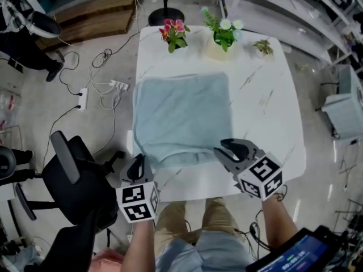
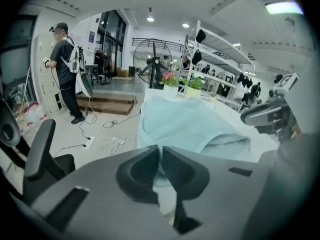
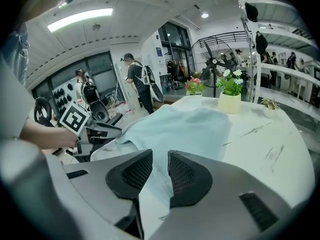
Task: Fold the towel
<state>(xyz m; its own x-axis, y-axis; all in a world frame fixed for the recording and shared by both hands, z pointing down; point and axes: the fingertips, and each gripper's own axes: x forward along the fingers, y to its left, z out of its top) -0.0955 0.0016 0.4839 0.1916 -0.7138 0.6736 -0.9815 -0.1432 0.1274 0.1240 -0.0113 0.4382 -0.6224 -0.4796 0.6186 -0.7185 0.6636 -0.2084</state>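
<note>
A light blue towel (image 1: 181, 115) lies spread flat on the white table (image 1: 266, 106), with a loose fold along its near edge. My left gripper (image 1: 139, 160) is at the towel's near-left corner. In the left gripper view its jaws (image 2: 160, 156) stand a narrow gap apart, open, with the towel's edge (image 2: 185, 121) just beyond them. My right gripper (image 1: 225, 149) is at the near-right corner. In the right gripper view the towel (image 3: 180, 126) runs down between the mesh pads, and that gripper (image 3: 159, 171) is shut on the cloth.
Three flower pots stand at the table's far edge: pink blooms (image 1: 173, 35), white blooms (image 1: 222, 38) and a small plant (image 1: 262, 47). A black office chair (image 1: 74, 180) stands left of the table. Cables and a power strip (image 1: 96, 89) lie on the floor. A person (image 2: 62, 69) stands far off.
</note>
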